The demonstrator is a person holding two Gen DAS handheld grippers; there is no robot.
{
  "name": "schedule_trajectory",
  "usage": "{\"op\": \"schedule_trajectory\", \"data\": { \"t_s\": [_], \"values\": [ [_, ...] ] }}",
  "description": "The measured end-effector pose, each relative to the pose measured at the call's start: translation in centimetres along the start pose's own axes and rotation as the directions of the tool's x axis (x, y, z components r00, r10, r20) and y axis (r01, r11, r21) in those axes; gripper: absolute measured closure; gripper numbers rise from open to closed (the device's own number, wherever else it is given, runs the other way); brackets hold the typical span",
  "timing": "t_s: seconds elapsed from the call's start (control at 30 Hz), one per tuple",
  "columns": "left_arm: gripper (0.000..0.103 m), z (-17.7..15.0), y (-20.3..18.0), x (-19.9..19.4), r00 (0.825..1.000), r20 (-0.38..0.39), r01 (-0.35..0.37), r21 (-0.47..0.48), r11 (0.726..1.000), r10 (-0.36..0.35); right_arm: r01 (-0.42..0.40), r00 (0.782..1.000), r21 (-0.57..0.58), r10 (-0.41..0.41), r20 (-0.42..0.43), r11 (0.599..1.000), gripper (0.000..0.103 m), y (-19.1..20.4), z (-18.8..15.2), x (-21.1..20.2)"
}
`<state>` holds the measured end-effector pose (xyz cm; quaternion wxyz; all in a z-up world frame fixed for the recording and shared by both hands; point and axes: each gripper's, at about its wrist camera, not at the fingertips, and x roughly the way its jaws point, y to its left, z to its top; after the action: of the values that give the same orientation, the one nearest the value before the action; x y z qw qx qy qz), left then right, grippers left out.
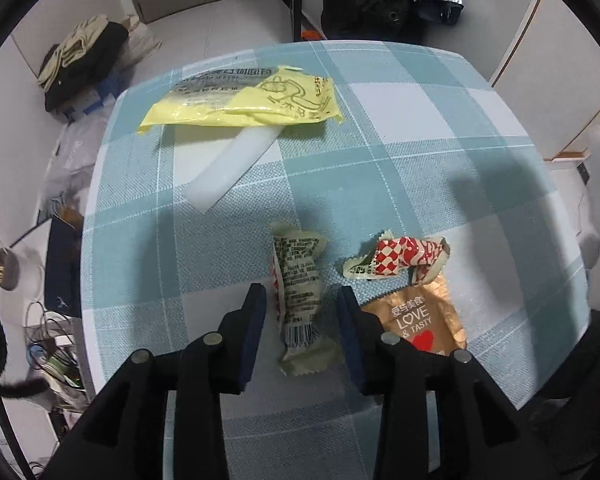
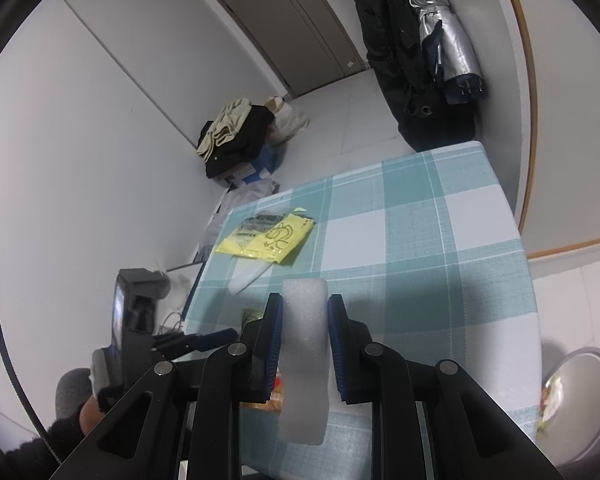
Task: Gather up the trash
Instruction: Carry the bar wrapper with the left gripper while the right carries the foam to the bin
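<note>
2 tools are at work: the right tool [image 2: 304, 344] grips a white foam strip [image 2: 303, 360] above the bench [image 2: 440, 240], while the open left tool [image 1: 302, 332] straddles a crumpled beige wrapper [image 1: 300, 296], so lower squarely before pinching its middle.

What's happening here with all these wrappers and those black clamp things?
A person is clearing trash off a checked table with a hand-held gripper in each hand. The right gripper is clamped on a white foam strip, lifted off the table. The left gripper points down over a crumpled pale wrapper, jaws on either side but not pressing it. A red-checked wrapper, a brown packet, a yellow bag and another foam strip lie uncollected. A bin sits beside the table.
</note>
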<state>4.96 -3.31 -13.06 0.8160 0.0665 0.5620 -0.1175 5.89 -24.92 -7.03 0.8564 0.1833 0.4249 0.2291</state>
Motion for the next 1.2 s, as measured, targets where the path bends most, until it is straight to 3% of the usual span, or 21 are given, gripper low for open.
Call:
{"op": "schedule_trajectory", "data": {
  "t_s": [0.23, 0.53, 0.7, 0.93, 1.1, 1.2],
  "values": [
    [0.09, 0.7, 0.8, 0.3, 0.999, -0.014, 0.031, -0.033, 0.999, -0.031, -0.011, 1.0, -0.002, 0.011, 0.014, 1.0, 0.082, -0.1, -0.1, -0.7],
    [0.09, 0.1, 1.6, -1.8, 0.998, 0.067, 0.003, -0.077, 0.997, 0.003, -0.026, 0.999, -0.003, 0.026, 0.045, 1.0, 0.082, -0.1, -0.2, -2.0],
    [0.09, 0.2, 0.8, -4.3, 0.991, 0.134, 0.039, -0.092, 0.995, -0.026, -0.029, 0.997, -0.004, 0.029, 0.065, 1.0, 0.082, 0.0, -0.2, -3.0],
    [0.09, 0.8, -1.9, -9.0, 0.961, 0.267, 0.087, -0.039, 0.995, -0.074, -0.042, 0.986, -0.031, 0.046, 0.158, 0.999, 0.082, 1.0, 0.4, -7.3],
    [0.09, 1.9, -5.3, -12.9, 0.927, 0.348, 0.136, 0.039, 0.99, -0.141, -0.052, 0.967, -0.017, 0.055, 0.249, 0.999, 0.082, 0.7, 1.9, -12.0],
    [0.09, 2.6, -7.3, -14.4, 0.907, 0.376, 0.175, 0.081, 0.981, -0.192, 0.002, 0.957, -0.033, 0.008, 0.291, 0.999, 0.082, 0.3, 2.7, -15.2]
  ]
}}
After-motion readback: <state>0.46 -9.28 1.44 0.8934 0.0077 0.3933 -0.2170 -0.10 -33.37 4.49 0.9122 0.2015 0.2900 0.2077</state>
